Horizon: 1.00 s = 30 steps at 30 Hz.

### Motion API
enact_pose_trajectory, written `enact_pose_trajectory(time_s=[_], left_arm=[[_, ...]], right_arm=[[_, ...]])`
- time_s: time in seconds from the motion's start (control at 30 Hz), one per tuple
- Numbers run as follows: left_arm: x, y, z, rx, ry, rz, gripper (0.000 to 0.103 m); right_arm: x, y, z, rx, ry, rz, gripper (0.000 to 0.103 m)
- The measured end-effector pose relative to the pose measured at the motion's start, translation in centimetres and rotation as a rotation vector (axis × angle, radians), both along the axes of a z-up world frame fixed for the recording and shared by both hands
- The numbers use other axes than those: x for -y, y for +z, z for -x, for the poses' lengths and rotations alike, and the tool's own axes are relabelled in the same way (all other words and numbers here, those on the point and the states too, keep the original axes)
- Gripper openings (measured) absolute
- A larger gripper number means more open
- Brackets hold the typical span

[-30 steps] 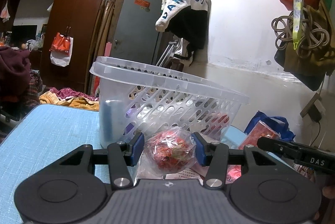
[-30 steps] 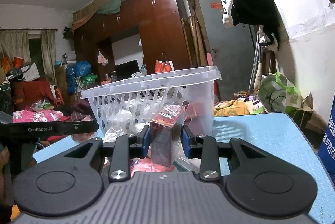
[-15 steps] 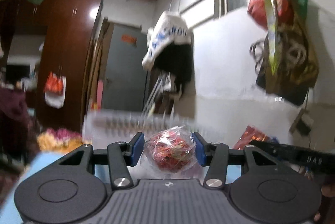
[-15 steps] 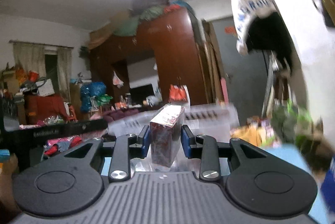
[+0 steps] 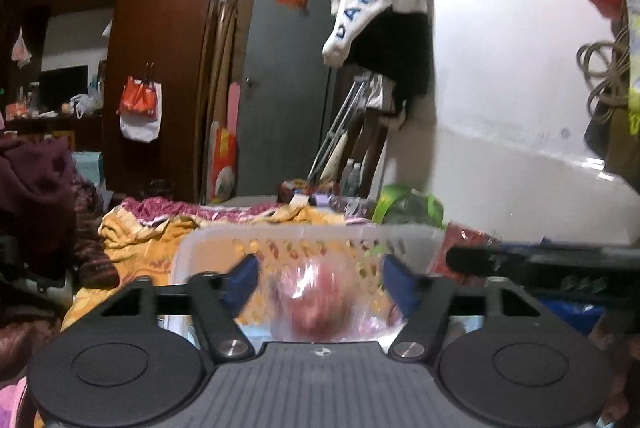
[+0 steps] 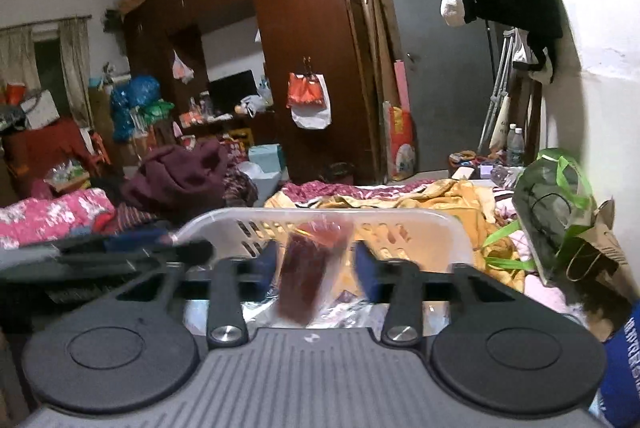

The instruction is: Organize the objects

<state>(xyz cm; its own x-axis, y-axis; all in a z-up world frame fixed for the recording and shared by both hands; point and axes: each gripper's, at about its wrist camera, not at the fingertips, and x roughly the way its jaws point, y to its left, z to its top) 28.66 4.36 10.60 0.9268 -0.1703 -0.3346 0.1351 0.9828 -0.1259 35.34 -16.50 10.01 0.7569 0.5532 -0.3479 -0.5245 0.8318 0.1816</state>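
Note:
A clear perforated plastic basket (image 5: 208,240) sits below and ahead of both grippers; it also shows in the right wrist view (image 6: 448,228). My left gripper (image 5: 318,280) is open above it, and a blurred red snack bag in clear plastic (image 5: 320,300) is between the spread fingers, touching neither. My right gripper (image 6: 316,268) is open too, and a dark red wrapped box (image 6: 304,276), blurred and tilted, is falling between its fingers over the basket. The right gripper's body (image 5: 540,260) crosses the left wrist view at right.
A bed with yellow and patterned bedding (image 6: 400,196) lies behind the basket. A green bag (image 6: 552,204) stands at right by the white wall. A dark wardrobe (image 5: 160,68) and grey door (image 5: 288,88) are at the back. Clothes piles (image 6: 180,176) lie at left.
Both grippers rose above the basket rim and opened. The red snack bag and the dark red box, held a moment ago, are now loose and dropping toward the basket.

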Motion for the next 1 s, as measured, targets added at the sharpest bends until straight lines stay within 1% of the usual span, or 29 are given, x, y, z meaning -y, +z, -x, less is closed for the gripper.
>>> enact_pose_trajectory(time_s=[0.07,0.13,0.17,0.2,0.27,0.3,0.33,0.37,0.4,0.43,0.47,0.53,0.57,0.63,0.67,0.7,0.73,0.8,0.83,0.87,0.93,1.0], left_arm=[[0.0,-0.2,1.1,0.026,0.008,-0.022,0.078],[-0.7,-0.1,3.4,0.054,0.021,-0.009,0.078],[-1.3,-0.2,4.7,0.077,0.017,0.015,0.083],[-1.9,-0.4,6.0,0.097,0.007,0.042,0.089],[-2.5,-1.7,8.3,0.104,-0.011,0.082,0.09],[-2.5,-2.6,9.1,0.092,-0.021,0.084,0.09],[-2.6,-3.9,9.9,0.064,-0.031,0.071,0.09],[-2.5,-4.9,10.1,0.034,-0.031,0.059,0.09],[-2.5,-6.0,10.0,0.002,-0.025,0.046,0.09],[-2.6,-7.0,10.0,-0.033,-0.017,0.036,0.09],[-2.8,-8.0,10.1,-0.057,-0.007,0.035,0.09],[-3.1,-9.4,10.1,-0.081,-0.005,0.03,0.09],[-3.6,-9.7,10.1,-0.088,-0.007,0.024,0.09],[-3.8,-10.3,9.9,-0.107,-0.002,0.026,0.09],[-4.0,-10.4,10.1,-0.111,-0.005,0.038,0.09],[-4.2,-10.4,9.9,-0.115,-0.006,0.045,0.09],[-4.2,-10.5,9.9,-0.126,-0.003,0.035,0.09],[-3.8,-10.6,9.5,-0.16,0.019,0.002,0.09],[-3.7,-10.7,9.2,-0.179,0.018,0.001,0.09],[-3.7,-10.7,8.9,-0.193,0.016,0.001,0.088],[-3.4,-10.9,8.2,-0.221,0.023,-0.007,0.081],[-3.2,-11.2,7.7,-0.233,0.024,-0.005,0.078]], right_arm=[[0.7,0.3,1.5,0.034,0.021,-0.019,0.085],[2.1,0.5,4.1,0.095,0.019,-0.031,0.095],[2.6,0.2,5.5,0.135,0.027,-0.048,0.101],[3.2,-0.5,6.8,0.161,0.034,-0.069,0.103],[3.7,-2.6,8.5,0.138,0.051,-0.092,0.103],[3.6,-3.9,9.1,0.116,0.082,-0.076,0.103],[3.2,-5.2,9.6,0.103,0.105,-0.041,0.099],[2.8,-6.6,10.2,0.099,0.105,-0.009,0.092],[2.4,-7.8,10.5,0.092,0.105,0.017,0.089],[1.9,-8.6,10.5,0.083,0.114,0.039,0.079],[1.5,-9.3,10.2,0.07,0.12,0.054,0.067],[0.6,-10.0,9.3,0.039,0.129,0.071,0.058],[0.1,-10.2,8.9,0.027,0.143,0.081,0.053],[-0.9,-10.5,8.5,0.017,0.153,0.124,0.04],[-1.0,-10.4,8.4,0.018,0.146,0.13,0.04],[-0.8,-10.2,9.2,0.037,0.139,0.121,0.039],[-0.2,-10.1,9.9,0.057,0.127,0.107,0.039],[1.8,-9.9,10.9,0.062,0.12,0.046,0.039],[2.7,-9.9,11.0,0.055,0.12,0.012,0.039],[3.7,-9.9,10.9,0.052,0.109,-0.014,0.04],[5.5,-10.3,10.9,0.051,0.07,-0.045,0.04],[6.7,-10.7,10.8,0.042,0.054,-0.075,0.04]])
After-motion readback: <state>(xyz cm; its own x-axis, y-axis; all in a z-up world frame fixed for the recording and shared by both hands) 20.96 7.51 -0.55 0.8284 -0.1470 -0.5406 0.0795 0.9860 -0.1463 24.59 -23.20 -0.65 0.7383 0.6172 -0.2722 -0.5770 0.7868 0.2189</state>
